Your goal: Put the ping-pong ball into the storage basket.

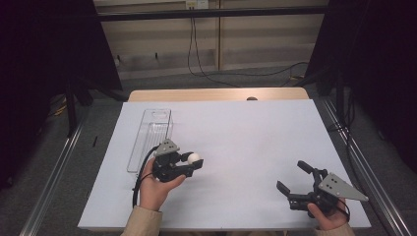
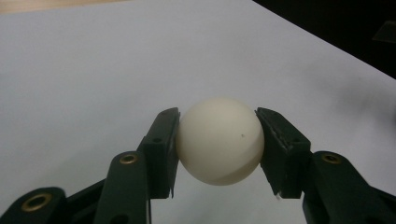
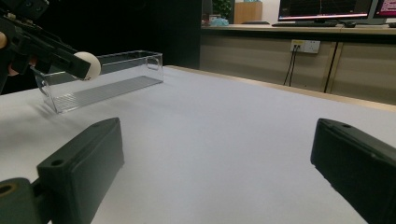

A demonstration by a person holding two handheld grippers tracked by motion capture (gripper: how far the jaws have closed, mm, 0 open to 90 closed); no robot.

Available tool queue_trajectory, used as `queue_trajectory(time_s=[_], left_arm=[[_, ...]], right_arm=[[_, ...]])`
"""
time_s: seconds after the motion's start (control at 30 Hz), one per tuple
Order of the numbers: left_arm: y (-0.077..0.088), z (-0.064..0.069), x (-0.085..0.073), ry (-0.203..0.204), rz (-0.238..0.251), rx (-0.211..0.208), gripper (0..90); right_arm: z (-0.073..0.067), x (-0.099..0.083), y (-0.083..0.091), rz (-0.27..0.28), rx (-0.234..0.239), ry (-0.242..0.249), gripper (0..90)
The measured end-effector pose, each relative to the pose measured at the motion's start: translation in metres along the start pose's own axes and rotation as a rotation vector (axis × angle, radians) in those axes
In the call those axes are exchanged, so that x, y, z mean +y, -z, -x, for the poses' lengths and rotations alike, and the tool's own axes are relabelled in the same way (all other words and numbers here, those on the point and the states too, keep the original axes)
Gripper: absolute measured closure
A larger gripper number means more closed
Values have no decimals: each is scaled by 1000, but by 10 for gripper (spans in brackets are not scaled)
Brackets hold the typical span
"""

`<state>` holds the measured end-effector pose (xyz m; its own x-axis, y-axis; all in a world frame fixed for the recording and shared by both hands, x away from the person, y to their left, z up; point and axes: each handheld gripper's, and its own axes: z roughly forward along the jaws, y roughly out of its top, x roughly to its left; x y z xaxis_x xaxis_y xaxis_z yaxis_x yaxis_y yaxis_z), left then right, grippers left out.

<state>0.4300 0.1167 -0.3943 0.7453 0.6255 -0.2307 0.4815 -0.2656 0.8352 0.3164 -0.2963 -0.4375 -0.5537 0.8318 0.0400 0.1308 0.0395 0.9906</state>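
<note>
I have the white ball (image 2: 219, 141) pinched in my left tongs (image 1: 193, 161), lifted off the table (image 1: 246, 142) just right of the clear tray (image 1: 150, 135). The pads meet it on two small patches only, so a twitch or a quick swing toward the tray could squirt it out, and it would likely roll off the far edge. I can't tell how firm the squeeze is. My right tongs (image 1: 291, 177) sit open and empty at the near right.
</note>
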Motion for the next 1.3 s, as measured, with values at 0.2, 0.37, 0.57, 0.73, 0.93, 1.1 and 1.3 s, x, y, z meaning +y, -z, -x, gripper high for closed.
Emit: queue_trajectory(time_s=[0.2, 0.37, 0.57, 0.73, 0.93, 1.1, 1.3], left_arm=[[5, -4, 1, 4, 11, 12, 515], [7, -7, 0, 14, 17, 22, 514], [13, -10, 1, 16, 27, 36, 514], [14, -12, 2, 16, 29, 33, 514], [16, -13, 2, 17, 26, 52, 514], [17, -15, 2, 23, 29, 54, 514], [19, -17, 2, 25, 34, 63, 514]], right_arm=[[0, 0, 0, -3, 3, -2, 21], [-1, 0, 0, -2, 0, -7, 21], [-1, 0, 0, -3, 1, -6, 21], [0, 0, 0, -4, 2, -2, 21], [0, 0, 0, -4, 3, -2, 21], [0, 0, 0, -4, 3, -3, 21], [0, 0, 0, -4, 4, -3, 21]])
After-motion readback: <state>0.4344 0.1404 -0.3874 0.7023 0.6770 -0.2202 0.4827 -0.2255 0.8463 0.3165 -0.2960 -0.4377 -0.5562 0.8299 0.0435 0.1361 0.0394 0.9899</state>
